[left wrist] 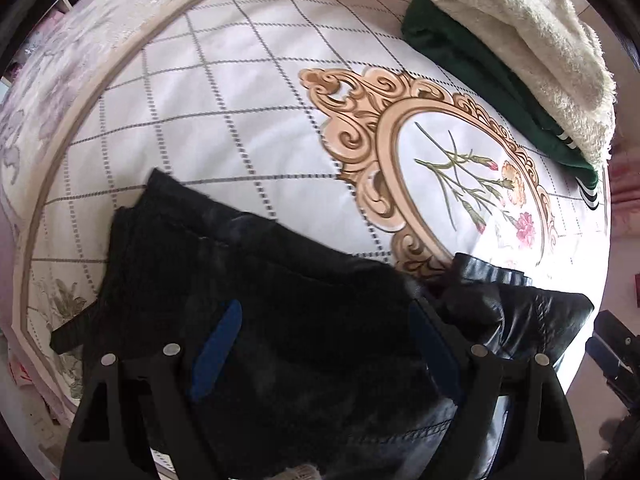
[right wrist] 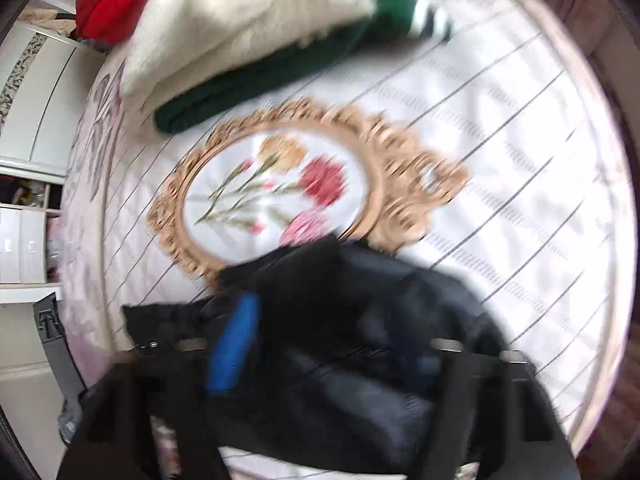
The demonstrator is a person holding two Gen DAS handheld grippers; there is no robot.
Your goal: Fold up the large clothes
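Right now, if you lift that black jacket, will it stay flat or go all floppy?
Probably floppy: the black jacket already bends and creases on the bedspread. Its shiny leather-like part looks slippery, so it might slide in the left claw. It looks thick, so likely heavyish.

A gold-framed flower medallion [left wrist: 460, 168] marks the checked bedspread [left wrist: 240, 80]; beyond it, a white wardrobe [right wrist: 36, 92] stands beside the bed.

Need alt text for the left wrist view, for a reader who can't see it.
The left gripper hangs open over a crumpled black jacket lying on a white grid-patterned bedspread with a gold floral medallion. Behind, a cream fleece lies on a green garment.
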